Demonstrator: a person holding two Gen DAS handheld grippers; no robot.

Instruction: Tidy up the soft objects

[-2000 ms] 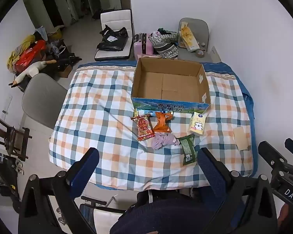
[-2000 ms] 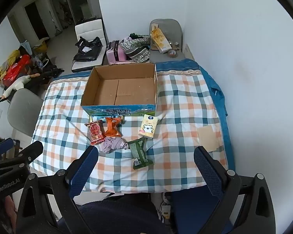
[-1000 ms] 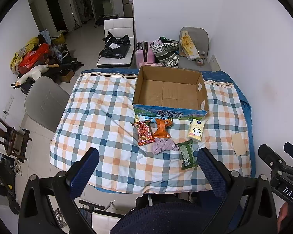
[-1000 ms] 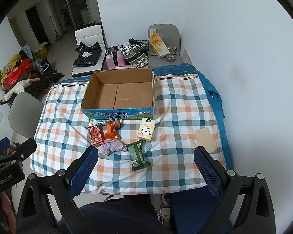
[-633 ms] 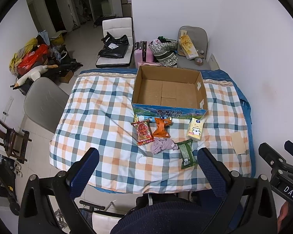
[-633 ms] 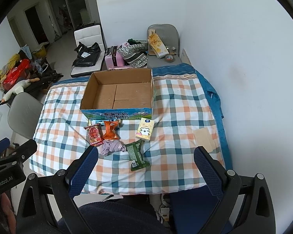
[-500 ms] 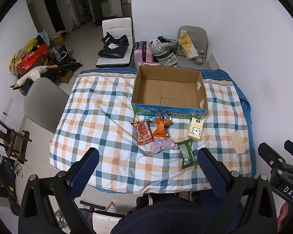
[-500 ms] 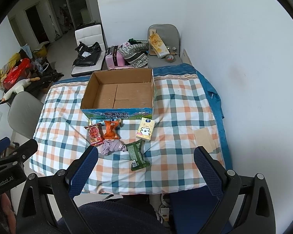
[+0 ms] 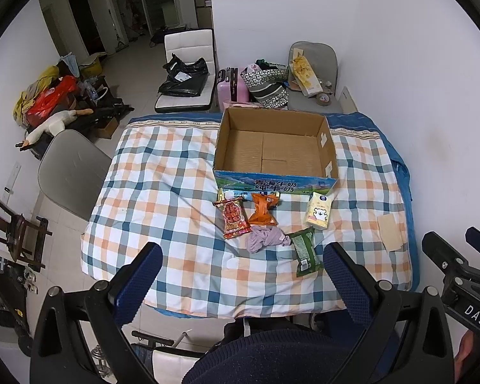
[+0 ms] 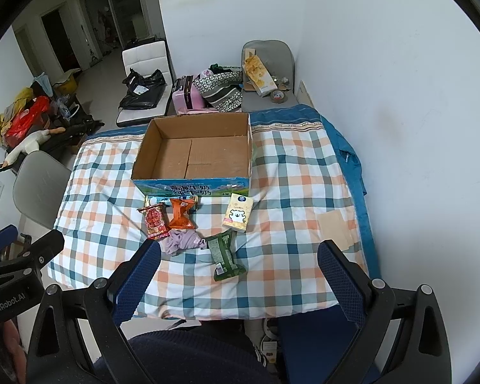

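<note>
- Saw a worktop [image 9: 163, 192] covered with a checked cloth in blue, orange and white, with a plain blue cloth [image 10: 345, 140] showing at the far and right edges.
- Stood on the far middle of it: an open cardboard box [image 9: 275, 180] with a blue printed front, nothing inside.
- Lay in a small group just in front of the box: a red snack pack [image 9: 234, 215], an orange snack pack [image 9: 264, 209] right beside it, and a pale yellow tissue pack [image 9: 319, 210] with a bear on it, a bit apart to the right.
- Lay nearer the front edge: a crumpled purple cloth [image 9: 265, 238], touching a green snack pack [image 9: 305, 251] on its right.
- Lay flat near the right edge, well apart from the rest: a tan card [image 9: 389, 232].
- Held above the near edge, over nothing: left hand-held gripper [image 9: 241, 276], fingers spread wide and holding nothing.
- Same for the right hand-held gripper [image 10: 238, 272]: spread wide, holding nothing.
- Stood at the left side of the worktop: a grey chair [image 9: 68, 172].
- Behind the worktop: a white chair [image 9: 188, 73] with black bags on it, a pink suitcase [image 9: 230, 88], a patterned bag [image 9: 268, 84], and another grey chair [image 10: 267, 73] with a long box on it.
- Piled at the far left on the tiled floor: red and yellow bags [image 9: 48, 92] and a white toy goose [image 9: 52, 124].
- White wall on the right.
</note>
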